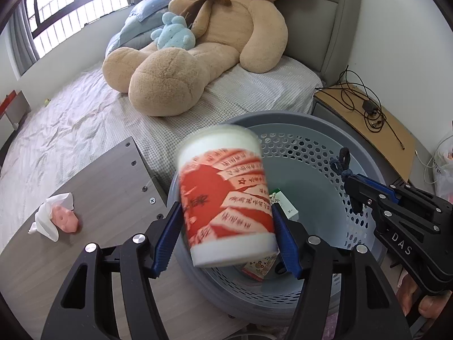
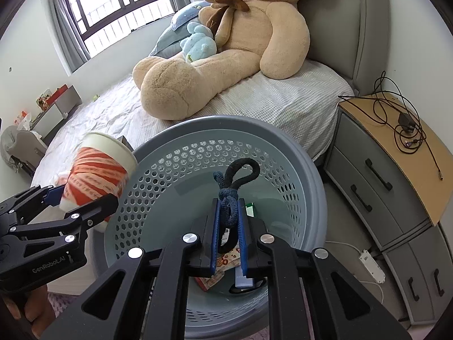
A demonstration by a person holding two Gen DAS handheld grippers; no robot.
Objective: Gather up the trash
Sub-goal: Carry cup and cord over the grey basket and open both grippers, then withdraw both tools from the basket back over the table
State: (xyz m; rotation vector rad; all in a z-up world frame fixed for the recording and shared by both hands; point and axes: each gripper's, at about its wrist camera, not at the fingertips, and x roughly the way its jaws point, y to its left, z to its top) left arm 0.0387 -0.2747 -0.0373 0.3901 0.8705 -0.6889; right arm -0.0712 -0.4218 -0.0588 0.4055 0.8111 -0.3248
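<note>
The left gripper [image 1: 226, 221] has its blue pads pressed on either side of a red-and-white paper cup [image 1: 226, 198], jaws about half spread to fit it; the cup leans, held over the near left rim of a grey perforated basket [image 2: 283, 153], and looks a little blurred; the right gripper [image 2: 228, 221] is clamped tight on a dark knotted loop of cord or hair tie [image 2: 235, 184], which sticks up past the fingertips above the middle of the basket; down in the basket lie a green-and-white carton [image 1: 284, 202] and a printed wrapper [image 2: 222, 266]; to the left, on a wooden tabletop [image 1: 107, 187], a crumpled white tissue [image 1: 48, 215] lies touching a small pink toy-like lump [image 1: 66, 218]; beyond is a bed [image 1: 85, 119] with a large tan teddy bear [image 1: 198, 56] and a small blue plush [image 1: 172, 32] in its lap; on the far right a nightstand [image 2: 396, 153] carries a tangle of black cable [image 2: 396, 119]; a white power strip [image 2: 371, 263] lies on the floor beside it.
</note>
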